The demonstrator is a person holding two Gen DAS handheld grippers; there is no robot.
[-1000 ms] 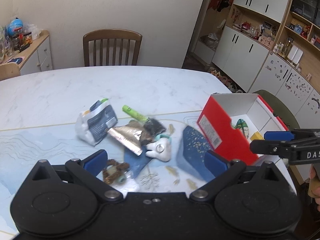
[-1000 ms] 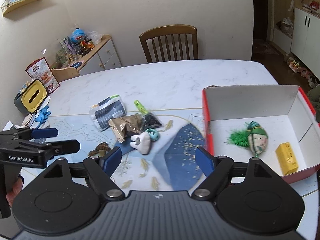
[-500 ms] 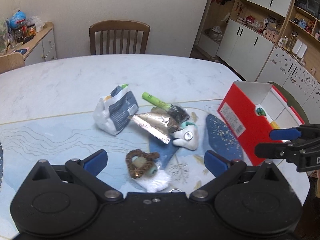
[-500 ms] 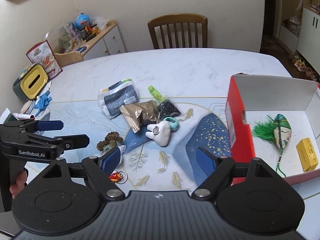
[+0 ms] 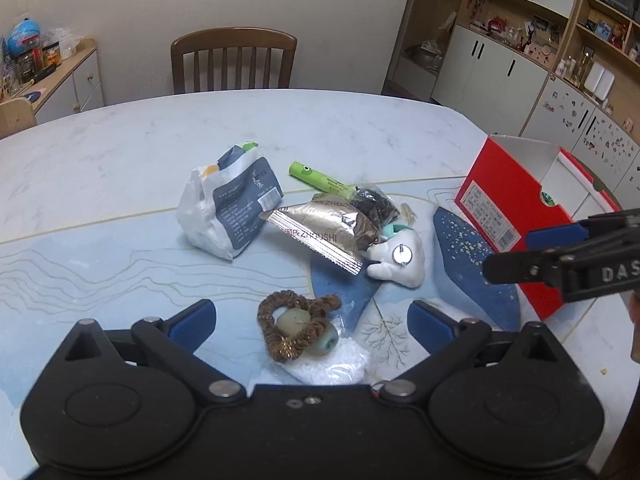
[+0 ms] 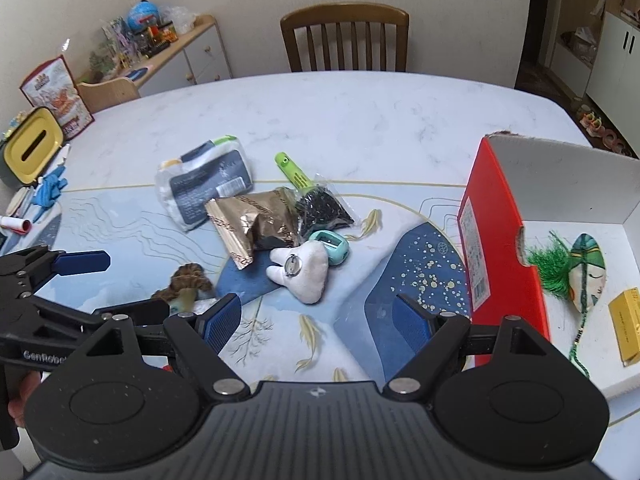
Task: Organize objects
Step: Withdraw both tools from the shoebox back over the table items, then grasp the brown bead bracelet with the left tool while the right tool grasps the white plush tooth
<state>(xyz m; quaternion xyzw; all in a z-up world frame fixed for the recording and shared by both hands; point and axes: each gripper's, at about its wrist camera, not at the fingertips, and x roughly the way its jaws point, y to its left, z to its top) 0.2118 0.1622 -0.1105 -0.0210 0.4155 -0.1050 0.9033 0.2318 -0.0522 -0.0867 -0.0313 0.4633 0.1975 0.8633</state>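
We hold our left gripper [image 5: 310,318] low over the near edge of the table [image 5: 120,152], its blue pads spread wide with nothing between them. Just ahead of that gap lies a brown scrunchie [image 5: 294,322] looped around a greenish bead, resting on a small clear packet.

Farther back and to the left, a white and dark blue pouch [image 5: 228,204] sits slumped on the table. To its right a gold foil packet [image 5: 324,232] overlaps a clear bag of dark bits [image 5: 374,206], and a green tube [image 5: 320,178] pokes out behind them. A white tooth-shaped plush [image 5: 398,258] lies against the foil packet's right end, touching a small teal item [image 6: 330,246] behind it.

Moving right, we see our right gripper [image 6: 318,320] hovering above the blue patterned mat [image 6: 420,280], its fingers likewise parted and empty.

At the far right stands the red box [image 6: 496,240], open on top with a white inside. On its floor lie a green tasselled face ornament [image 6: 586,270] and, near the right edge, a small yellow box [image 6: 626,330], the two apart from each other.
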